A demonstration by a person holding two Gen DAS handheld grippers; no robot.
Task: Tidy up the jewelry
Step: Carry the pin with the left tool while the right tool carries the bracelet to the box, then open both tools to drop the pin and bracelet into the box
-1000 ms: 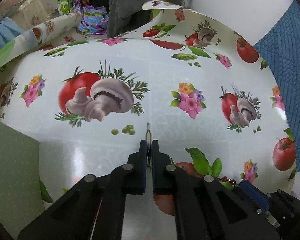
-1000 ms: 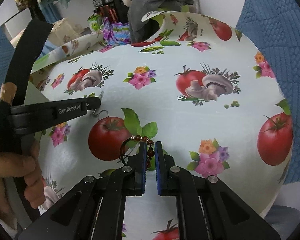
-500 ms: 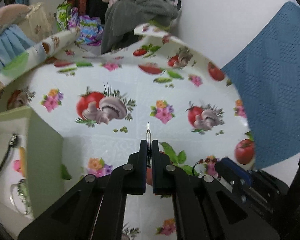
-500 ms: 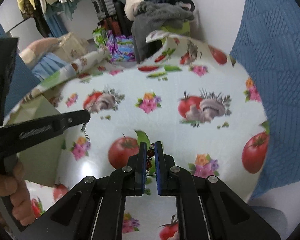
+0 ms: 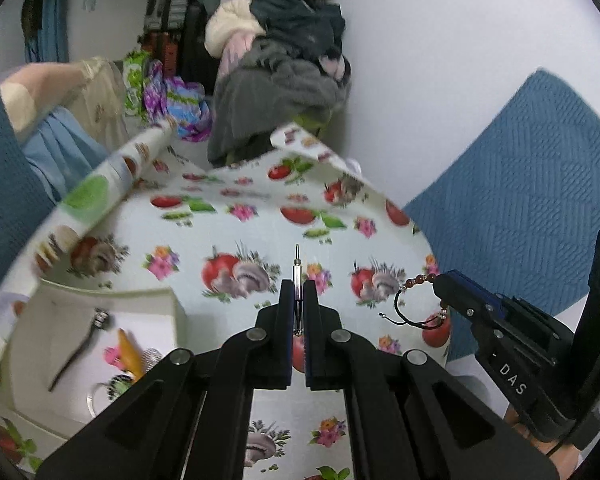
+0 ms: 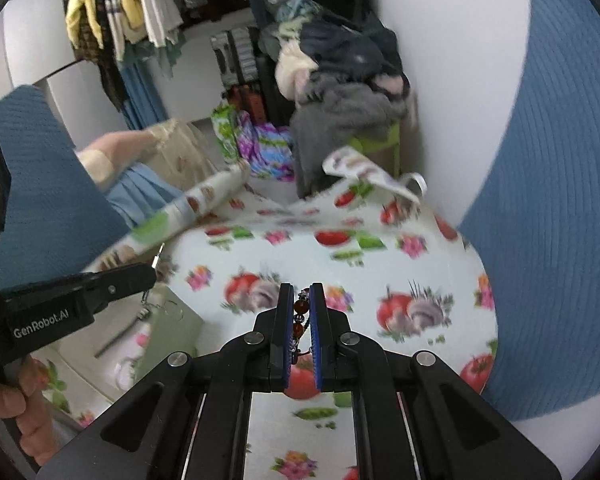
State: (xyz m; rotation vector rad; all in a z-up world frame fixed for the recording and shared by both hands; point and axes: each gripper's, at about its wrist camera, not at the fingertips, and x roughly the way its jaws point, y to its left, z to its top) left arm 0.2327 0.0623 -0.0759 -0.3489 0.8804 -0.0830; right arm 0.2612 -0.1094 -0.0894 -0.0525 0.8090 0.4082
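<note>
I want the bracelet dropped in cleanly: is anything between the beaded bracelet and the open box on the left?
Nothing visible. The beaded bracelet hangs from the right hand-held gripper above the tablecloth; the box is open-topped.

Your left gripper (image 5: 299,292) pinches a thin metal pin (image 5: 297,264) that sticks out past its fingers (image 5: 286,300), above the patterned surface (image 5: 260,216). At right, your other gripper (image 5: 448,286) grips a red-beaded bracelet (image 5: 414,282). A pale tray (image 5: 172,300) sits lower left, holding small pieces.
</note>
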